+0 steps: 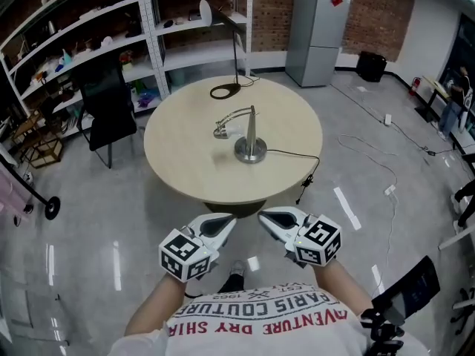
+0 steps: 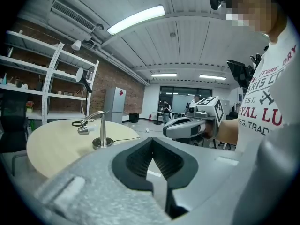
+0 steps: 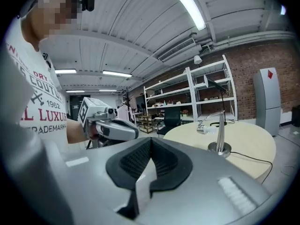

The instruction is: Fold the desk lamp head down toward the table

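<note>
A silver desk lamp (image 1: 250, 133) stands in the middle of a round beige table (image 1: 185, 169). Its curved arm bends left and its head (image 1: 221, 132) hangs low over the tabletop. Both grippers are off the table, in front of its near edge and close to the person's chest. My left gripper (image 1: 228, 222) and right gripper (image 1: 266, 217) are both shut and hold nothing. The lamp (image 2: 102, 128) appears far left in the left gripper view, beyond my shut jaws (image 2: 152, 143). In the right gripper view the lamp (image 3: 219, 134) stands far right, past my shut jaws (image 3: 150, 142).
A black lamp (image 1: 226, 87) with a ring base stands at the table's far edge. The silver lamp's cord (image 1: 293, 154) runs off the table to the right. A black chair (image 1: 110, 106) and shelving (image 1: 163, 21) are behind left, a grey cabinet (image 1: 319, 35) behind right.
</note>
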Available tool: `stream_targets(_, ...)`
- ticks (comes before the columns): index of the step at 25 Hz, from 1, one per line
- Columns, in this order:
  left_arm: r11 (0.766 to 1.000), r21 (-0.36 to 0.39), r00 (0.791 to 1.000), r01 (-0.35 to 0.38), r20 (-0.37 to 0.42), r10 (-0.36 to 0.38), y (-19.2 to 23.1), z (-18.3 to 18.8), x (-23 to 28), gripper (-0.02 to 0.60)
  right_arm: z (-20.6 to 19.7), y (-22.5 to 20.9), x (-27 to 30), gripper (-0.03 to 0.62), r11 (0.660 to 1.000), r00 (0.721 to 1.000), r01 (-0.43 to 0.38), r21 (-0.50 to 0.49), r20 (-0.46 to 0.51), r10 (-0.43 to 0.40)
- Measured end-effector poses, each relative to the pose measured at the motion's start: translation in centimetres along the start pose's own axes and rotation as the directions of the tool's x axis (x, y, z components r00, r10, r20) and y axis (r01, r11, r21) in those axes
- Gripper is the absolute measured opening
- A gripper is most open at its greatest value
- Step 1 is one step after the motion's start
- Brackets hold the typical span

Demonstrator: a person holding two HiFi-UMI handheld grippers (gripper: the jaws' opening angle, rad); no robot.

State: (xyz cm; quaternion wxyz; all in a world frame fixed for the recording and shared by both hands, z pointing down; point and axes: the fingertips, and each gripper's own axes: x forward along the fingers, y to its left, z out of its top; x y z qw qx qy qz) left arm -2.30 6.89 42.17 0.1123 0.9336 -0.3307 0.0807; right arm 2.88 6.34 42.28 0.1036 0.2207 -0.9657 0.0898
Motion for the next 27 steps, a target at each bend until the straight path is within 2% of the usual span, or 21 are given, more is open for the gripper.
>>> stream_targets(4,0.999,0.044,1.000,0.011,-0.001,-0.011,-1.7,0.2,-0.3,0.000,-0.2,1.0,-1.2,-0.002,1.000,1.000,0.016,0.006,0.017,-0.016)
stream_targets(12,0.997,0.047,0.999,0.053,0.008,-0.054,-2.0,0.7,-0.5,0.002,0.0,1.4,-1.6,-0.002,0.999,0.999,0.041,0.021,0.014,-0.041)
stream_targets(18,0.998,0.049,0.999,0.037,0.010,-0.038,-0.6,1.1,-0.9,0.002,0.5,1.0,-0.4,-0.002,0.999,0.999,0.047,0.024,0.022,-0.047)
stream_targets(27,1.000,0.029,1.000,0.007,0.018,-0.007,-0.2,-0.3,-2.3,0.002,-0.3,2.3,0.3,-0.002,1.000,0.999,0.029,0.005,0.022,-0.029)
